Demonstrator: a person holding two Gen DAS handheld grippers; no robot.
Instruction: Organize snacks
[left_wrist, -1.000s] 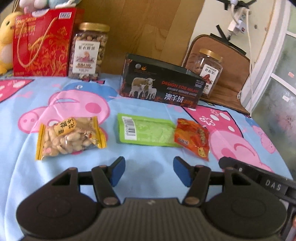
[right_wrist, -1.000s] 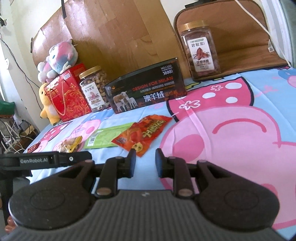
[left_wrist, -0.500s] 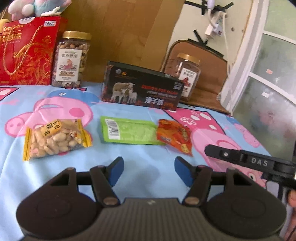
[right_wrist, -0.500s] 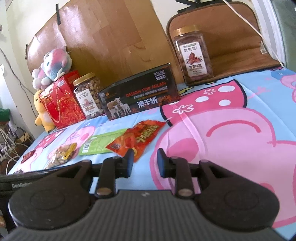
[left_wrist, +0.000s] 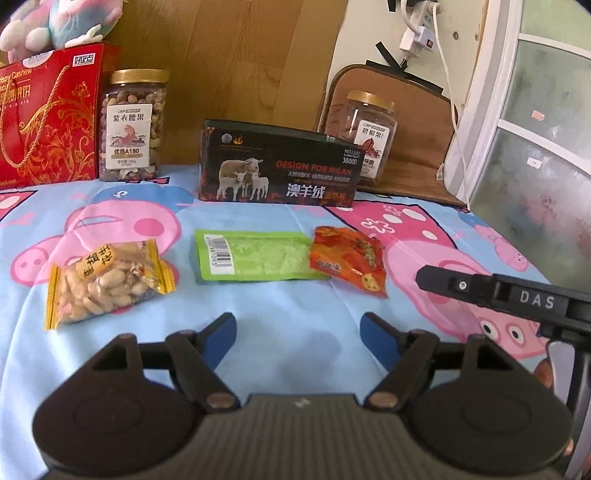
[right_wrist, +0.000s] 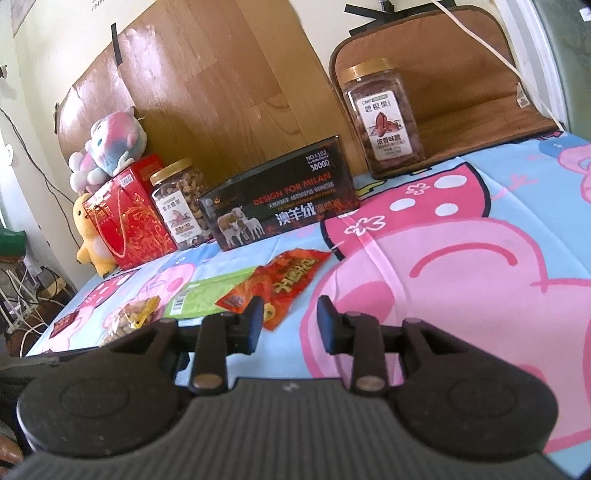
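Observation:
Three snack packets lie in a row on the blue cartoon-pig cloth: a yellow peanut bag (left_wrist: 107, 280), a green pouch (left_wrist: 255, 256) and an orange-red packet (left_wrist: 351, 258). My left gripper (left_wrist: 297, 338) is open and empty, held above the cloth in front of the green pouch. My right gripper (right_wrist: 290, 325) is open and empty, just in front of the orange-red packet (right_wrist: 284, 282); the green pouch (right_wrist: 210, 293) and the peanut bag (right_wrist: 133, 314) lie to its left. Part of the right gripper's body shows at the right of the left wrist view.
Along the back stand a red gift bag (left_wrist: 44, 114), a jar of nuts (left_wrist: 131, 125), a black box with sheep (left_wrist: 277, 166) and a second jar (left_wrist: 369, 136) on a brown cushion. Plush toys sit at the far left (right_wrist: 107, 151). A window frame borders the right side.
Both grippers have drawn back from the snacks and lifted a little. The right gripper's jaws have opened wider. The packets have not moved.

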